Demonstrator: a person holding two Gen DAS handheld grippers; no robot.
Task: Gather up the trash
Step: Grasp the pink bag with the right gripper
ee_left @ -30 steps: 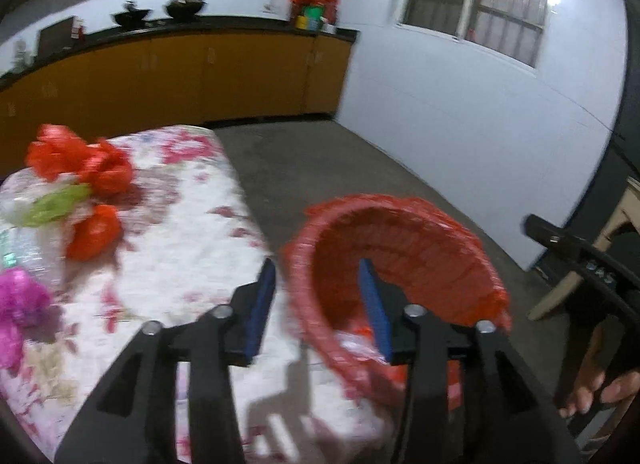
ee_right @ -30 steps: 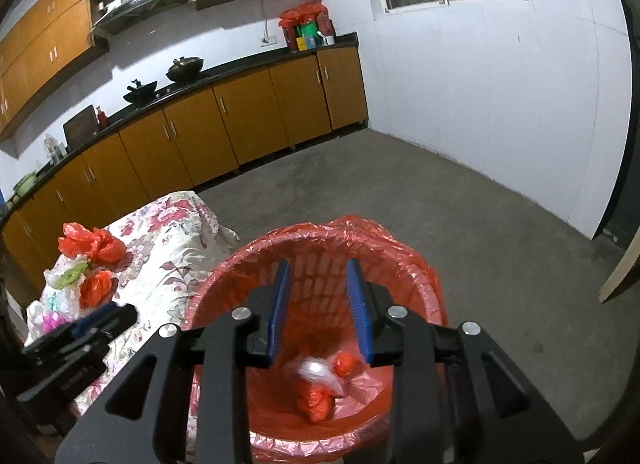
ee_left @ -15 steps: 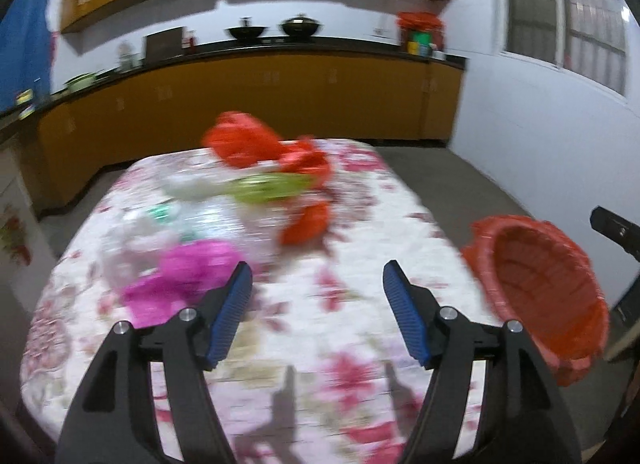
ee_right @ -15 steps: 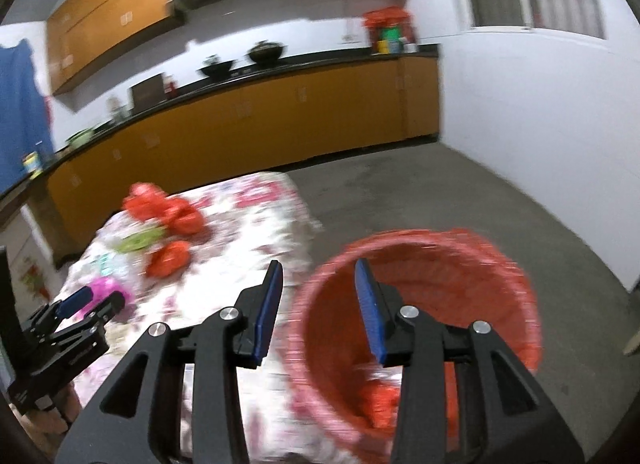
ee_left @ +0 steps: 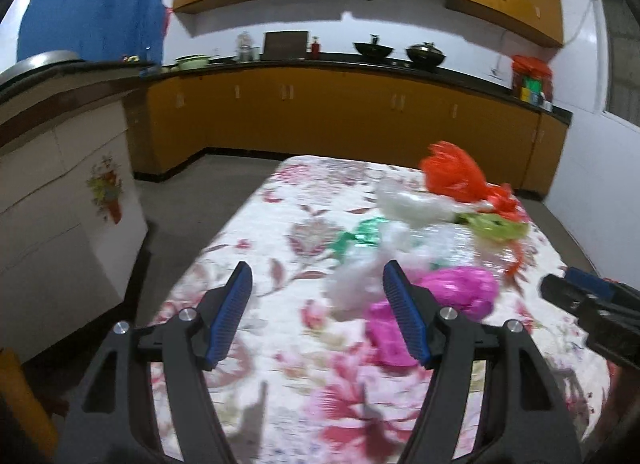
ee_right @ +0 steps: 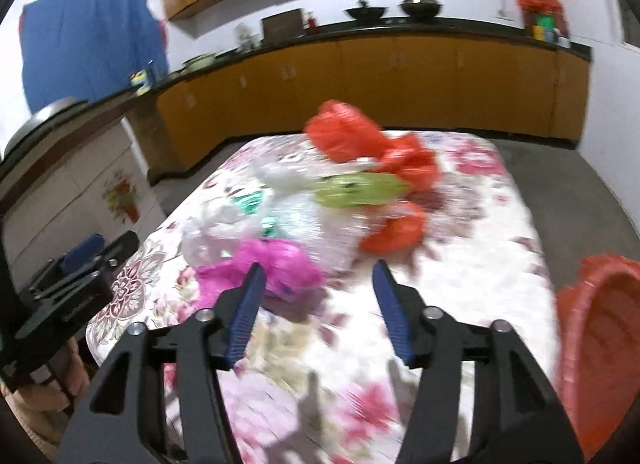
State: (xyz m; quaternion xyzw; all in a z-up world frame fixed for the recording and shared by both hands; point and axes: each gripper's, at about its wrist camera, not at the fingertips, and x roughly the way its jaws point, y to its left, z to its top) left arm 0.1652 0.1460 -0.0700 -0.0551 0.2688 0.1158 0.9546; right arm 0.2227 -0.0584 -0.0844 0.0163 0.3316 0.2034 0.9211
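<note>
Both claws hang over the table with their blue pads spread wide and nothing between them. On the left claw (ee_left: pixel 318 292), the right pad sits just in front of a white crumpled bag (ee_left: pixel 356 284), and the pink bag (ee_left: pixel 452 296) lies right behind that pad. From the right claw (ee_right: pixel 318 288), the pink bag (ee_right: pixel 272 264) is just past the left pad, low and close.

More trash sits farther out in one heap — a green wrapper (ee_right: pixel 356 190), a clear bag (ee_right: pixel 304 220) and some orange-red bags (ee_right: pixel 348 136) at the far end. One orange-red bag (ee_right: pixel 394 226) lies a bit ahead of the right claw's right pad.

All of it rests on a flowery cloth (ee_left: pixel 304 192) that covers the table. The near half of the cloth is bare, and so is its left side. Off the table's right edge — beside the right claw — stands the red bin (ee_right: pixel 600 344), open at the top. Bare grey floor (ee_left: pixel 176 204) runs along the left edge.
</note>
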